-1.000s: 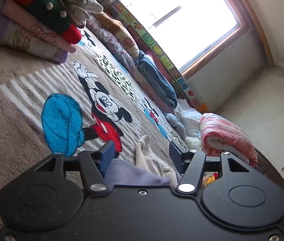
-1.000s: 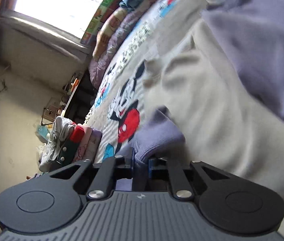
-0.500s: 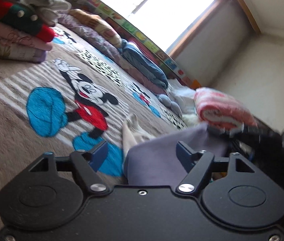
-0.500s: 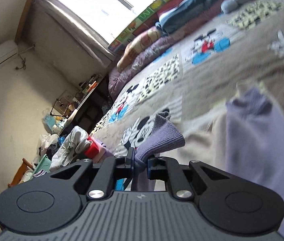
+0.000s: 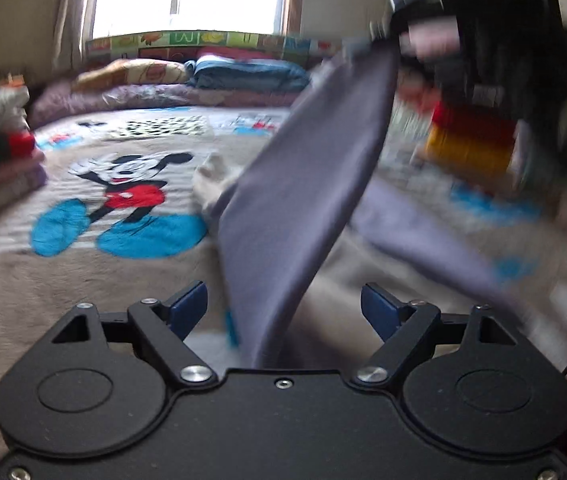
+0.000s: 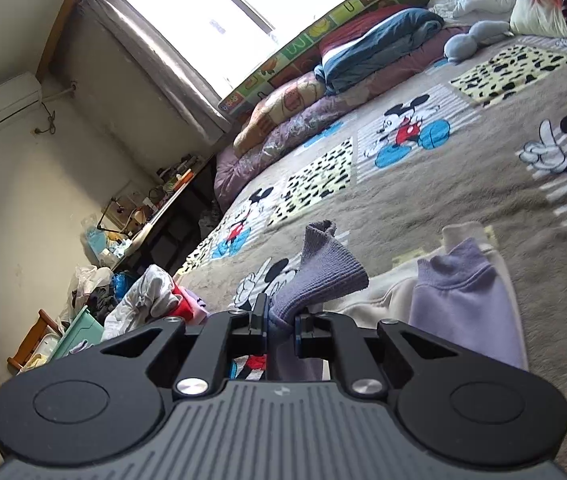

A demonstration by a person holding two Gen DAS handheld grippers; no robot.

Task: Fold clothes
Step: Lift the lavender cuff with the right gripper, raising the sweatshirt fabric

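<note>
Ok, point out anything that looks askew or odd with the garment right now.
The purple garment hangs lopsided: only the right claw pinches its ribbed cuff, while the left claw is open with the fabric running loose between its fingers. The rest lies rumpled on the Mickey blanket.

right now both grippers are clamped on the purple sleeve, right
Not both. Only the right gripper is shut on the purple sleeve, as the right wrist view shows. In the left wrist view the left gripper is open, with the sleeve passing loosely between its fingers.
</note>
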